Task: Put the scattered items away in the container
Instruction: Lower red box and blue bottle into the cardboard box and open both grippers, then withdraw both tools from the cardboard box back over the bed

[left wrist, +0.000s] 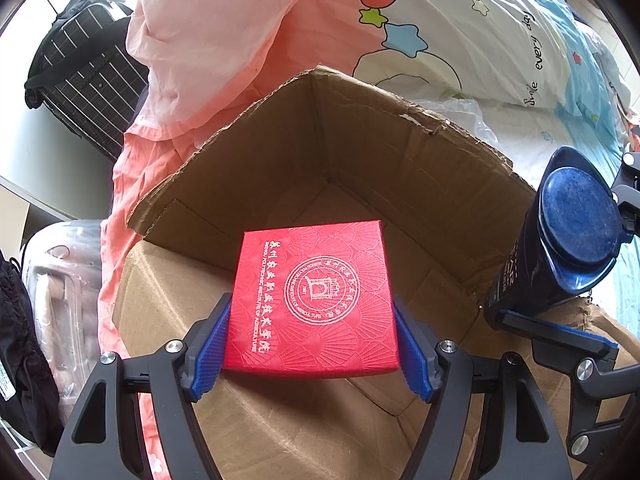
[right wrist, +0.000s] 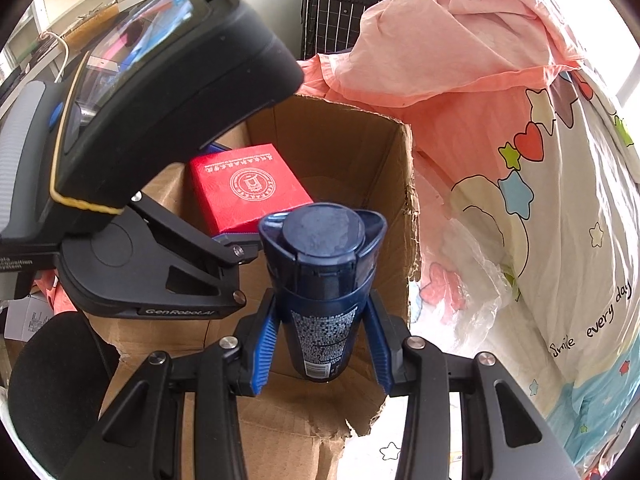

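Where carton [left wrist: 400, 168] rims gape — both tongs laden.

1. The left wrist view looks forward and down along the left tool [left wrist: 310, 344], close above the open cardboard box [left wrist: 400, 168], facing its far corner.
2. The right wrist view looks along the right tool [right wrist: 322, 344] from the box's [right wrist: 400, 184] other side, equally close.
3. Both views share the box, the red booklet [left wrist: 316, 300] [right wrist: 248, 188], the blue bottle [left wrist: 568, 232] [right wrist: 322, 272] and the pink cloth [left wrist: 208, 40] [right wrist: 440, 56].
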`<action>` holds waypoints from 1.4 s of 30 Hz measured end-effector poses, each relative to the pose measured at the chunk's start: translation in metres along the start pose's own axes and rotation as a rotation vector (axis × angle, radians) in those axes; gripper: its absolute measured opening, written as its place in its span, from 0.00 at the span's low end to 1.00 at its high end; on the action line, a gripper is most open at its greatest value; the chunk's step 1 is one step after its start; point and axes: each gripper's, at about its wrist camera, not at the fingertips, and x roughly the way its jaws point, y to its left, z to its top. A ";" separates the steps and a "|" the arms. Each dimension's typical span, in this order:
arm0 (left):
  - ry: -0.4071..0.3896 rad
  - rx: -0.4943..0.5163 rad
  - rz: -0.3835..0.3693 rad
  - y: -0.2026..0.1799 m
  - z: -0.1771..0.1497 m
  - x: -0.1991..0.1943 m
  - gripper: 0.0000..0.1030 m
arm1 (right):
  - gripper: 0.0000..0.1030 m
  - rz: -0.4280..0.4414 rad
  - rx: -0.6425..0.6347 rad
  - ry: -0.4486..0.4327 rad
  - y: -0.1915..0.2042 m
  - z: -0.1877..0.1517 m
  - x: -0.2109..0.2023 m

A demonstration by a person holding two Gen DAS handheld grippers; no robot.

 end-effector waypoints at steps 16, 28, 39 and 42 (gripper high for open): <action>0.015 -0.006 0.014 -0.004 -0.001 0.000 0.79 | 0.38 -0.031 0.032 0.005 -0.005 -0.003 0.002; 0.004 0.008 0.017 -0.013 -0.004 -0.012 0.79 | 0.48 -0.071 0.065 -0.014 -0.005 -0.010 -0.019; -0.028 0.027 0.010 -0.025 -0.012 -0.037 0.79 | 0.49 -0.095 0.073 -0.026 0.002 -0.023 -0.042; -0.032 0.031 0.011 -0.029 -0.014 -0.042 0.79 | 0.49 -0.099 0.073 -0.031 0.001 -0.026 -0.045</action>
